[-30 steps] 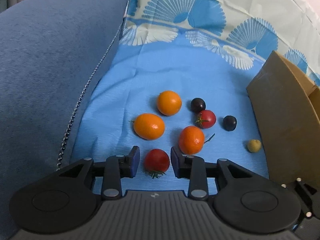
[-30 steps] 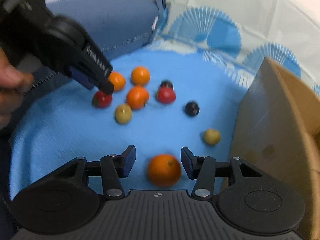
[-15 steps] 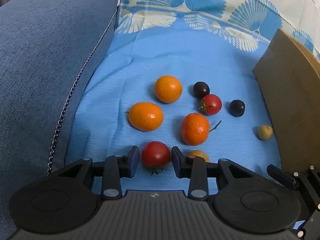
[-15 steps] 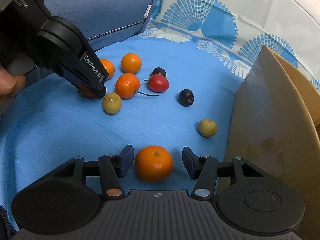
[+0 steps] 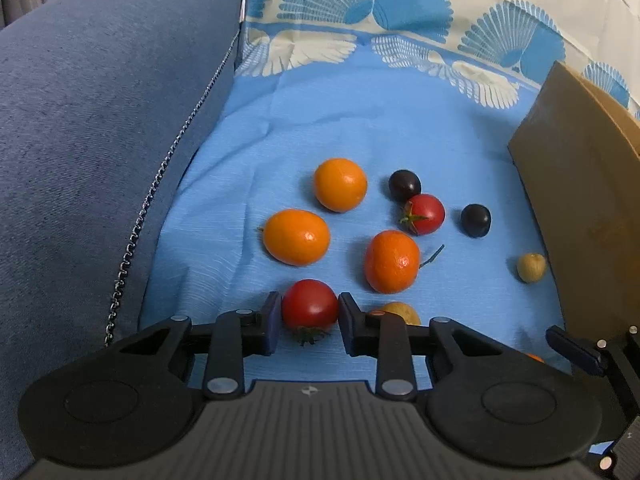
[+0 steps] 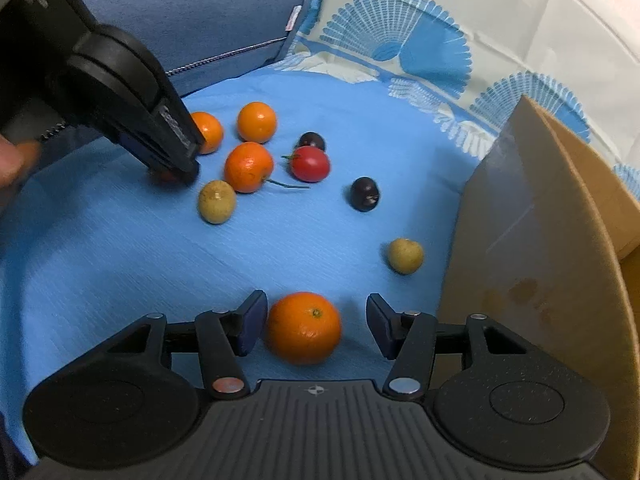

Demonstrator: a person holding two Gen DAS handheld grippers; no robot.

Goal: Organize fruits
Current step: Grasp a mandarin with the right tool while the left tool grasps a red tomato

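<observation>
Fruits lie on a blue cloth (image 5: 320, 128). My left gripper (image 5: 308, 300) has a red tomato (image 5: 310, 304) between its jaws, which are closing; both pads touch the tomato's sides. In the right wrist view the left gripper (image 6: 176, 160) reaches down at the left and hides most of that tomato. My right gripper (image 6: 316, 300) straddles an orange (image 6: 304, 328) resting on the cloth. Its jaws are opening, with a clear gap on the right side. A cardboard box (image 6: 540, 220) stands to the right.
Three oranges (image 5: 340, 184) (image 5: 296, 242) (image 5: 392, 262), a second tomato (image 5: 424, 214), two dark plums (image 5: 404, 186) (image 5: 476, 220) and two small yellowish fruits (image 6: 216, 202) (image 6: 405, 256) lie ahead. A blue sofa arm (image 5: 100, 140) borders the left; a patterned cloth (image 5: 400, 20) rises behind.
The left jaws have narrowed onto the red tomato. The right jaws have widened around the orange, which now sits closer to the left finger.
</observation>
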